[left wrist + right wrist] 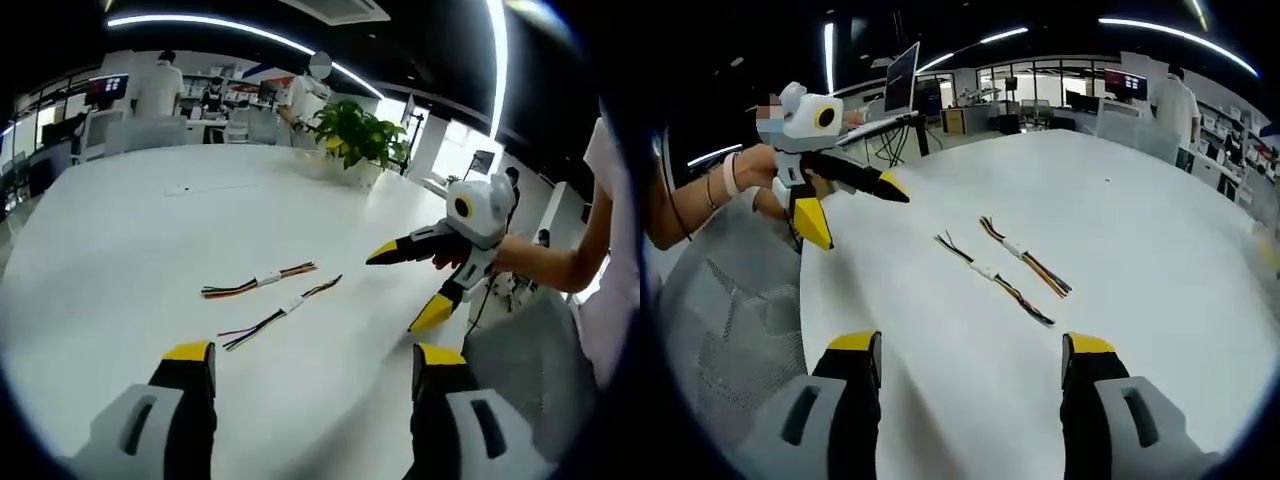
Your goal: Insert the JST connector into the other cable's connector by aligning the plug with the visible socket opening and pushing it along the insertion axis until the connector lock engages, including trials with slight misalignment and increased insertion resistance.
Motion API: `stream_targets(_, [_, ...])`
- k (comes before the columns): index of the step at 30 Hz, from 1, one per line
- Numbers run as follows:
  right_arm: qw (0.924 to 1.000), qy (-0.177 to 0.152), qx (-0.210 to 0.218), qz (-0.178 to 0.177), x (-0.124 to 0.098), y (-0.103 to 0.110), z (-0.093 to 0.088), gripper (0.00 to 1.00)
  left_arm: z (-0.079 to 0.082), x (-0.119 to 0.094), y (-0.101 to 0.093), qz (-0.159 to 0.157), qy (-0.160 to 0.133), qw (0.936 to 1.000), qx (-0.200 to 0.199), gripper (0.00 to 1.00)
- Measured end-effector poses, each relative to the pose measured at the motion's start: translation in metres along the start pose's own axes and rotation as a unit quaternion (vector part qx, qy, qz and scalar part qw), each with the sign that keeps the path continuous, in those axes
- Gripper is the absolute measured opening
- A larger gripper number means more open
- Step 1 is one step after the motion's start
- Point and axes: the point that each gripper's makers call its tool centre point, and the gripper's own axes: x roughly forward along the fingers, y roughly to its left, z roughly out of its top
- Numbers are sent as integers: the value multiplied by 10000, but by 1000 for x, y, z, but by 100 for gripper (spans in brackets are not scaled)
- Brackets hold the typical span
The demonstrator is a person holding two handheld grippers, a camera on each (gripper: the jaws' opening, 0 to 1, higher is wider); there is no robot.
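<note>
Left gripper (313, 357) released, jaws spread wide and holding nothing, poised above the near part of the white bench (130, 250); seen again in the right gripper view (851, 205) at the bench's edge, held in a hand (760, 170), yellow tips apart. Right gripper (973, 347) likewise released and bare, raised over the bench; seen in the left gripper view (408, 285) off to the right side, gripped by a hand (505, 252), tips parted. Ahead of both, two short wire cables lying loose on the bench top, well apart from either gripper. Nearer cable (280, 313), thin with dark wires and a small white connector at its middle, lying diagonally. Farther cable (260, 282), with multicoloured wires and a white connector at mid-length, just beside the first and roughly parallel, the two not touching. Same pair in the right gripper view: thin cable (992, 277) and multicoloured cable (1025, 256), side by side on a slant. Beyond, at the far bench edge, a potted plant (358, 135); further back, people standing among office desks and monitors. Grey mesh chair (735, 320) beside the bench.
</note>
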Motion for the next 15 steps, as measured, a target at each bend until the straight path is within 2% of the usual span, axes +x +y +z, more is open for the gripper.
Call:
stream_targets(3, [9995,159,165,-209,-4,-3,-7,73,-7,-3,1,137,131,9997,139,78])
stream_targets(4, [9983,287,282,-410,-8,-8,-13,72,-8,-4,1,159,131,9997,136,78])
stream_targets(8, [9968,268,456,-606,-15,-8,-15,77,-10,-6,1,236,10,9995,-200,78])
stream_targets(11, [9954,327,550,-718,-21,-7,-17,78,-23,-7,5,464,375,9982,105,77])
stream_targets(12, [9950,365,581,-731,-22,-6,-19,78,-25,-6,4,464,400,9981,115,77])
stream_targets(15, [9937,404,688,-789,-27,-1,-21,78,-21,-5,4,425,93,9990,-70,76])
